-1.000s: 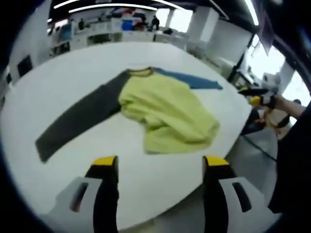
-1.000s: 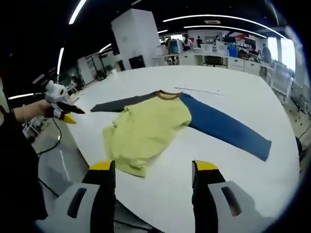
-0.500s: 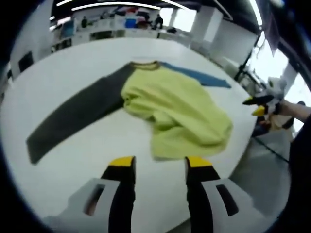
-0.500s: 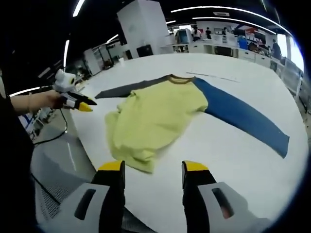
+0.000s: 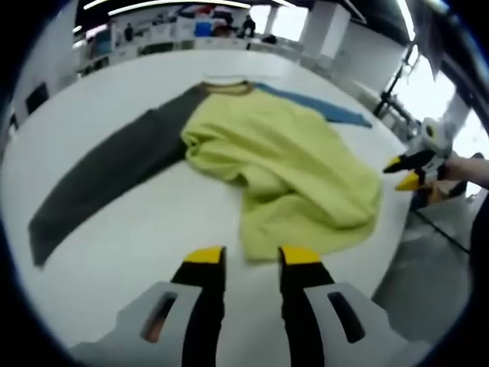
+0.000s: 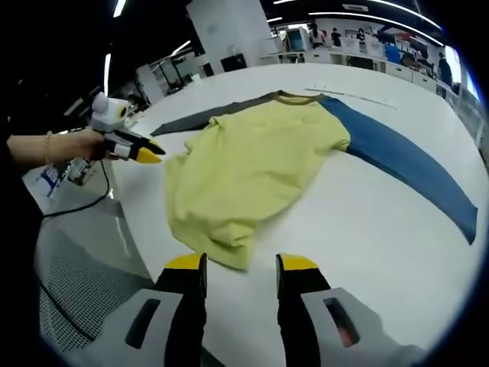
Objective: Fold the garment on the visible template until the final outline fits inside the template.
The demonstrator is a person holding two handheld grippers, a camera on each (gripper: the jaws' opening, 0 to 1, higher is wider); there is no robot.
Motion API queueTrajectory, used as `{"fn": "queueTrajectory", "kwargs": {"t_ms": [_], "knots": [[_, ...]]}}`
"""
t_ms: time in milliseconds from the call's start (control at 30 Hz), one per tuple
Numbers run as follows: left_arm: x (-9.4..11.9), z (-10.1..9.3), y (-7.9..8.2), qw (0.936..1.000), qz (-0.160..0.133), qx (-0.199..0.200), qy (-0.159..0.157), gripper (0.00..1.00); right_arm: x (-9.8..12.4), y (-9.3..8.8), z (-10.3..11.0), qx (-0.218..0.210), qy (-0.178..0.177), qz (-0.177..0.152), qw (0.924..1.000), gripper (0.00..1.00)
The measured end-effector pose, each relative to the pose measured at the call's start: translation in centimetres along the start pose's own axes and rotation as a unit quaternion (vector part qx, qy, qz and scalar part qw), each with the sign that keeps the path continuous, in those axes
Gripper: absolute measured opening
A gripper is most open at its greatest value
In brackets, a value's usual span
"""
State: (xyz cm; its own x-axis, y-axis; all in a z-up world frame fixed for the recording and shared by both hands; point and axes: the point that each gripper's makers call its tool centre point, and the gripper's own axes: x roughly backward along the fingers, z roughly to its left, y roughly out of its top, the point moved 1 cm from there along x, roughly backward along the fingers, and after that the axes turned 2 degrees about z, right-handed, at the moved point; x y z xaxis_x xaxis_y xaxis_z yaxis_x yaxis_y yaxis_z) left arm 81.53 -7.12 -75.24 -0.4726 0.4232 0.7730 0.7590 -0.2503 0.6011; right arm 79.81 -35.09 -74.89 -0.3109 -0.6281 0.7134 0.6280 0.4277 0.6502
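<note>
- Now the garment (image 5: 279, 164) lies crumpled on the white table (image 5: 130, 229), its hem toward both grippers.
- Left gripper (image 5: 252, 256) and right gripper (image 6: 241, 264) have jaws apart, holding nothing; each should pinch one hem corner flat.
- Template outline is hard to make out.
</note>
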Motion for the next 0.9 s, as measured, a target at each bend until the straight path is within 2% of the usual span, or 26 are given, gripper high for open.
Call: {"fn": "queueTrajectory", "kwargs": {"t_ms": [233,367,567,667,733,767,900], "knots": [[-0.6,-0.1,-0.1,0.9996,0.010,-0.023,-0.010,0.25,-0.6,-0.1,-0.2,0.001,0.000,0.006,1.0000,0.29],[-0.8,0.2,-0.3,0.9996,0.013,-0.024,-0.011,0.23,-1.0,-0.2,0.2,0.016,0.002,0.016,0.9997,0.25],[-1.2,0.2,-0.6,0.9994,0.018,-0.026,-0.015,0.21,-1.5,-0.3,0.2,0.017,0.000,0.021,0.9996,0.21],[-1.4,0.1,-0.6,0.9992,0.020,-0.031,-0.016,0.18,-1.7,-0.3,0.3,0.024,0.002,0.023,0.9995,0.19],[-1.6,0.1,-0.7,0.9991,0.022,-0.032,-0.016,0.16,-1.8,-0.3,0.4,0.029,0.002,0.025,0.9993,0.16],[-1.7,0.1,-0.4,0.9992,0.012,-0.033,-0.018,0.15,-1.9,-0.3,0.4,0.032,0.001,0.026,0.9992,0.14],[-1.7,0.3,-0.7,0.9994,0.016,-0.027,-0.017,0.08,-1.9,-0.3,0.4,0.035,-0.003,0.024,0.9991,0.07]]}}
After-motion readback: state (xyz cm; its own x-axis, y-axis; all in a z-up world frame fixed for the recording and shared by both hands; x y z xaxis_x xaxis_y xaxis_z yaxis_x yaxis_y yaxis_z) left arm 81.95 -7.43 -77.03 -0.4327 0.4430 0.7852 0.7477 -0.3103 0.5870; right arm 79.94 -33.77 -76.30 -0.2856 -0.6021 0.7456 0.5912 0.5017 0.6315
